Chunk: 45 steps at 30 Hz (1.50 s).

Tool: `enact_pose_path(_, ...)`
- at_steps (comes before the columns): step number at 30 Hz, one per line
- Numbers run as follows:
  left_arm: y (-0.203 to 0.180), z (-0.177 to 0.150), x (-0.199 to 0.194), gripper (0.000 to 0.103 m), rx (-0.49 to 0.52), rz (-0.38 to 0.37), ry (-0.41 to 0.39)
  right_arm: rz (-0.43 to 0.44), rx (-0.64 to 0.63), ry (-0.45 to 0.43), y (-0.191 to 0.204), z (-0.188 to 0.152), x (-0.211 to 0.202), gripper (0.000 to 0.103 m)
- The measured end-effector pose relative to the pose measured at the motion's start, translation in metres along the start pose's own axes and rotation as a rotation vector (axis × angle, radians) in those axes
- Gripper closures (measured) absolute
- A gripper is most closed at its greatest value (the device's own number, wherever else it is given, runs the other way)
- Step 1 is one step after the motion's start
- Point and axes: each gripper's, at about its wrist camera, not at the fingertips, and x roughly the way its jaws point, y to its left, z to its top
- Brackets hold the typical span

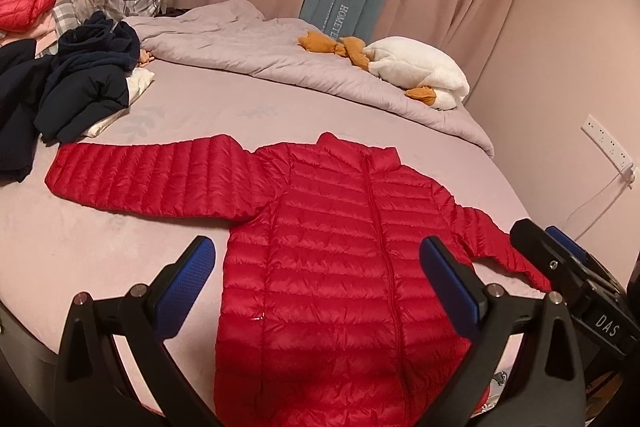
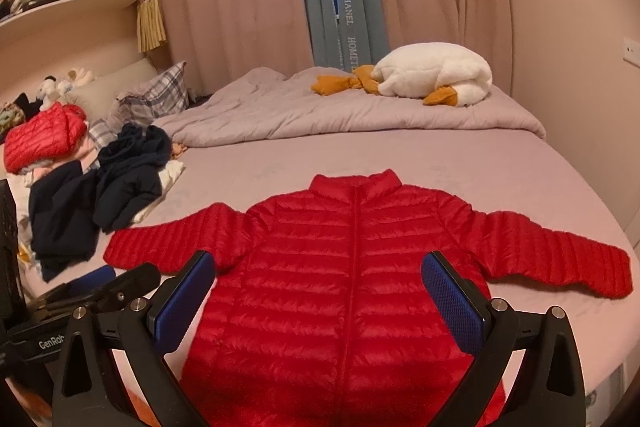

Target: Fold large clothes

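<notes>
Red quilted puffer jacket [image 2: 352,267]: spread flat, zipped, sleeves out, near edge of mauve-sheeted bed [image 2: 480,163]. Left gripper [image 1: 320,291], right gripper [image 2: 320,303]: fingers wide apart, empty, above hem.

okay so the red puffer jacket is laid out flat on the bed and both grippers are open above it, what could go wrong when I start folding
Two likely risks. The red puffer jacket looks slick and puffy, so a sleeve may slip from the pads of the right gripper or left gripper, or spring back open. Also, its sleeve ends close to the dark clothes pile, so a fold there could snag or drag them.
</notes>
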Motion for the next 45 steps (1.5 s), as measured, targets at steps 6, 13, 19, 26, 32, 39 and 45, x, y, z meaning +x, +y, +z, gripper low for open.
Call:
enact_pose_path(6, 0.002, -0.001, 0.000, 0.001, -0.014, -0.010, 0.013, 0.030, 0.017, 0.003, -0.003, 0.001, -0.001, 0.000)
enact_pose_path(13, 0.003, -0.003, -0.002, 0.001, -0.023, -0.008, 0.012, 0.020, 0.007, 0.003, -0.001, 0.002, -0.001, 0.000)
enact_pose_path(19, 0.003, -0.004, -0.003, 0.001, -0.012, 0.006, 0.016, 0.022, 0.010, 0.004, 0.000, 0.002, -0.001, 0.000)
enact_pose_path(26, 0.005, -0.004, -0.003, 0.001, -0.020, 0.019, 0.013, 0.035, 0.003, 0.006, 0.001, 0.000, -0.004, 0.000)
enact_pose_path(32, 0.010, -0.006, -0.001, 0.001, -0.031, 0.036, 0.023, 0.038, 0.006, 0.002, 0.001, -0.001, -0.003, 0.000)
enact_pose_path(39, 0.016, -0.005, -0.001, 0.001, -0.048, 0.045, 0.027, 0.050, 0.004, 0.017, 0.001, 0.001, 0.004, 0.000)
enact_pose_path(45, 0.019, -0.004, 0.001, 0.001, -0.061, 0.037, 0.031, 0.044, -0.006, 0.017, 0.002, 0.001, 0.005, 0.000)
